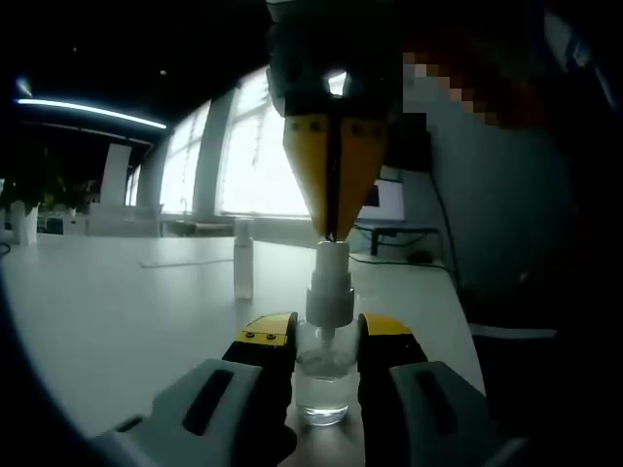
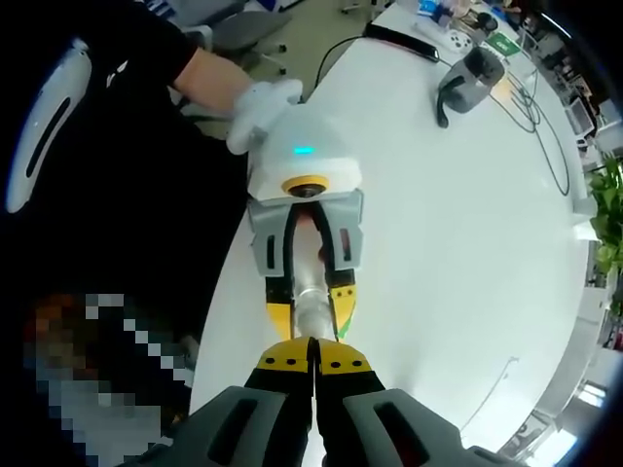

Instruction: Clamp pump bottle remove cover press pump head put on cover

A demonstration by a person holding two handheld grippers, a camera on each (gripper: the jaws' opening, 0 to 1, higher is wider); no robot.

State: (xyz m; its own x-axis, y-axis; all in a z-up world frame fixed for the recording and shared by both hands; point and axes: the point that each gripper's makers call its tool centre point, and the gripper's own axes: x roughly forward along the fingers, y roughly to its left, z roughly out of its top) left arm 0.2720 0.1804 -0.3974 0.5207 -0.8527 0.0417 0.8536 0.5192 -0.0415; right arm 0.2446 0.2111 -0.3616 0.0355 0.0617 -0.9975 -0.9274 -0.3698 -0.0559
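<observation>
My left gripper [image 1: 326,329] is shut on a clear pump bottle [image 1: 324,384] that stands upright on the white table [image 1: 127,311]. Its white pump head [image 1: 331,282] rises between the yellow jaw tips. From above, my right gripper [image 1: 331,233] comes down with its jaws shut, the tips resting on top of the pump head. The clear cover [image 1: 243,258] stands by itself on the table behind and to the left. In the right gripper view, my right gripper [image 2: 313,342] points straight down at the pump bottle [image 2: 310,292], which the left gripper [image 2: 311,309] clamps from the far side.
A person in dark clothes stands at the table's edge, a gloved hand [image 2: 263,107] on the left gripper. A grey device [image 2: 469,78] and cables [image 2: 545,126] lie at the table's far end. A monitor [image 1: 384,199] and bright windows [image 1: 258,156] are behind.
</observation>
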